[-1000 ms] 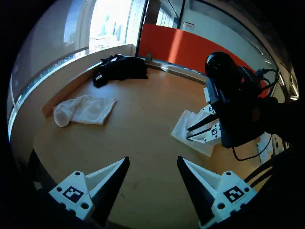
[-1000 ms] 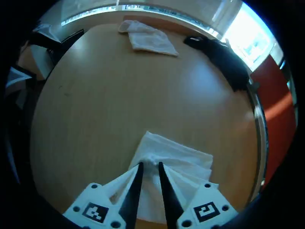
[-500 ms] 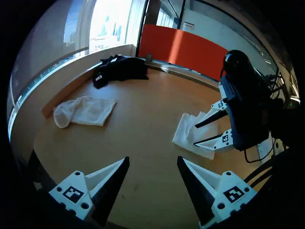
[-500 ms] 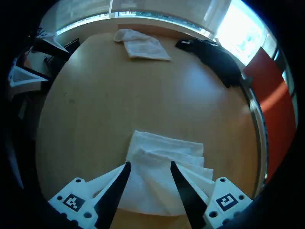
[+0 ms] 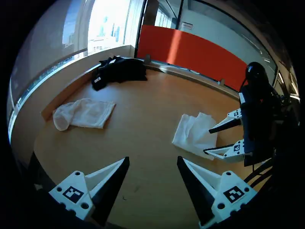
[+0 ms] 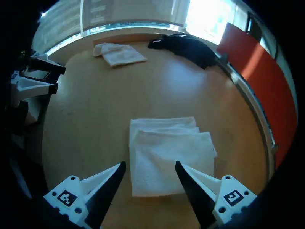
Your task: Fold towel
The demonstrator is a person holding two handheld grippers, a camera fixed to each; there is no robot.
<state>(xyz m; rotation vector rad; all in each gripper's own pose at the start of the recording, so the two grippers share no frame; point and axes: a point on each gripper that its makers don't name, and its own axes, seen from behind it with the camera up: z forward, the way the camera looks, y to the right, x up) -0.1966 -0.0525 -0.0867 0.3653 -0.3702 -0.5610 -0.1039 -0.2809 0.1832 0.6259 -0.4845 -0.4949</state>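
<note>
Left gripper (image 5: 152,160) hangs over the near part of the table (image 5: 145,95), its two fingers wide apart and nothing between them. At the far left of the table lies a second white cloth (image 5: 82,112), loosely folded, and behind it a black garment (image 5: 118,68) at the far edge. More to the right lies the towel (image 5: 192,131), flat on the wood and folded into a small rectangle, with several layers showing along one side. Just beside it, on the right, is the right gripper (image 5: 207,141), with its fingers also apart and holding nothing. In the right gripper view its tips stand at the near edge of the towel; I cannot tell if they touch it. I judge the folding to be finished or almost finished. The towel is compact, but the layers do not lie fully even, so perhaps a small straightening is left.
</note>
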